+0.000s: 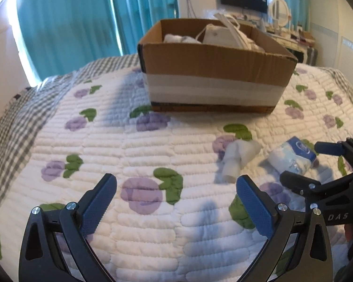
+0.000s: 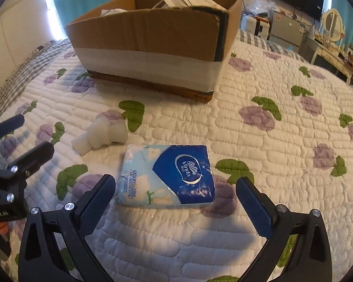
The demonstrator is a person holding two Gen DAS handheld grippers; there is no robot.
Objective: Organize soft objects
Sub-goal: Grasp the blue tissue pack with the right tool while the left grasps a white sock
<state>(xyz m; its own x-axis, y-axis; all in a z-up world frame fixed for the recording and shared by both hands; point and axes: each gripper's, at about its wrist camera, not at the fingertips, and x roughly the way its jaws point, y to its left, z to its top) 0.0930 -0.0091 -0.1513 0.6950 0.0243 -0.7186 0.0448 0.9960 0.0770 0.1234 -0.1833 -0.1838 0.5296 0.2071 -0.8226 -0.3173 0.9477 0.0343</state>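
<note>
Quilted cover: the white bedspread (image 2: pixel 258 141) with purple flowers and green leaves lies over the whole bed and carries all the things.
Cardboard box: the brown box (image 1: pixel 214 70) with a white tape band stands on the bedspread, far from both tongs; inside it are white soft things, which I cannot name because they are blurred.
Tissue pack: the blue and white pack (image 2: pixel 168 176) marked Vinda lies flat on the bedspread, just in front of the right gripper and between the lines of its two fingers, not touched.
White knotted piece: a small white item (image 2: pixel 101 135), maybe a rolled sock, lies near the tissue pack, on the side toward the box.
Right gripper: the right gripper (image 2: pixel 176 202) has its tongs wide apart and holds nothing.
Left gripper: the left gripper (image 1: pixel 176 202) hovers over bare bedspread, its tongs also wide apart and empty; the tissue pack is to its right.
</note>
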